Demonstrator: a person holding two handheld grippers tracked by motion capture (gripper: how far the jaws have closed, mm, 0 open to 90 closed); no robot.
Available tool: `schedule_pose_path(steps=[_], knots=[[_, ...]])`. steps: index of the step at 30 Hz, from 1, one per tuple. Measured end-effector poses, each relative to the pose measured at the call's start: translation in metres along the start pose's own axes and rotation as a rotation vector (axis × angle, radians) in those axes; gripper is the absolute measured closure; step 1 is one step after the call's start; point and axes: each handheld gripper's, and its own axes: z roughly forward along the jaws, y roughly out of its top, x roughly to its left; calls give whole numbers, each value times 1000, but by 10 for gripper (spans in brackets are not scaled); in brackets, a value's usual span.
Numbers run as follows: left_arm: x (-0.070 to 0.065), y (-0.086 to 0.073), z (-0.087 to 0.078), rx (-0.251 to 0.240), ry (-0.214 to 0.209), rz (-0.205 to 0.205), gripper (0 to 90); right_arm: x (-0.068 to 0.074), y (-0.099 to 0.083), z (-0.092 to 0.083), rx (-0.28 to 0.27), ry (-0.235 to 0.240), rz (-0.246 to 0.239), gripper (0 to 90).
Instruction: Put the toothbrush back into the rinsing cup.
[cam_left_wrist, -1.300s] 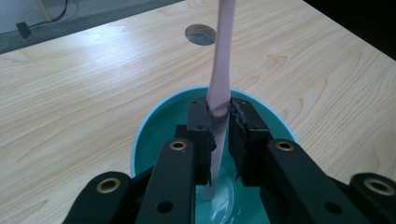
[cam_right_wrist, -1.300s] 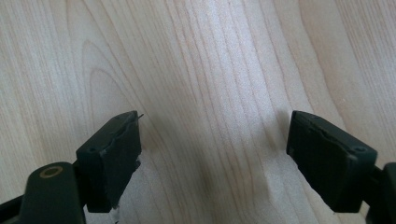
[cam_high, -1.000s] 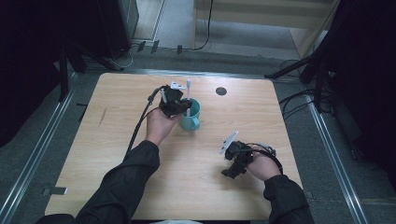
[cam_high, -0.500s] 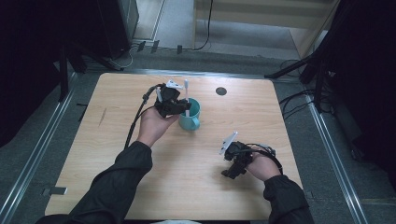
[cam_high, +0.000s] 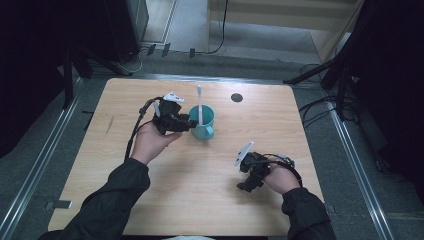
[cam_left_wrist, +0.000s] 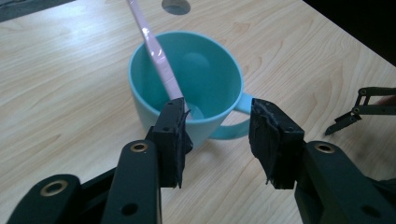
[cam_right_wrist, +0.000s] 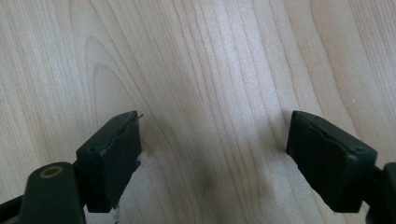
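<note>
A teal mug (cam_high: 204, 125) stands near the middle of the wooden table (cam_high: 200, 200). A pale pink toothbrush (cam_high: 199, 102) stands in it and leans on the rim. My left gripper (cam_high: 190, 125) is just left of the mug and points at it. Its jaws have just been opening and are open now, with nothing between them. In the left gripper view the mug (cam_left_wrist: 140, 105) and the toothbrush (cam_left_wrist: 159, 58) lie just beyond my left gripper (cam_left_wrist: 217, 128). My right gripper (cam_high: 246, 186) hovers low over bare wood at the front right, open (cam_right_wrist: 212, 149) and empty.
A small dark round hole (cam_high: 236, 97) sits in the tabletop behind the mug. Metal rails (cam_high: 350, 150) run along both sides of the table, and cables lie on the floor behind and to the right. Part of the right gripper (cam_left_wrist: 355, 114) shows at the edge of the left gripper view.
My left gripper has drawn back to the left, off the mug, and its jaws have spread. The toothbrush stays leaning in the mug. The right hand has kept still.
</note>
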Motion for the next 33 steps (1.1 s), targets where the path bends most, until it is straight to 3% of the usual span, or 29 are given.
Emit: schedule_pose_path(steps=[8,9,11,24,33], knots=[[7,-14,-12,14,-21,-14,446,0,0,0,1,-1,-1,182],[9,-19,-14,19,-53,-38,431,0,0,0,-1,0,-2,182],[10,-25,-17,14,-58,-51,416,0,0,0,-3,-1,-1,182],[10,-54,-32,40,-27,-13,381,1,0,-2,-8,-4,2,182],[12,-72,-35,60,4,-11,371,1,0,-2,-6,-5,-2,182]])
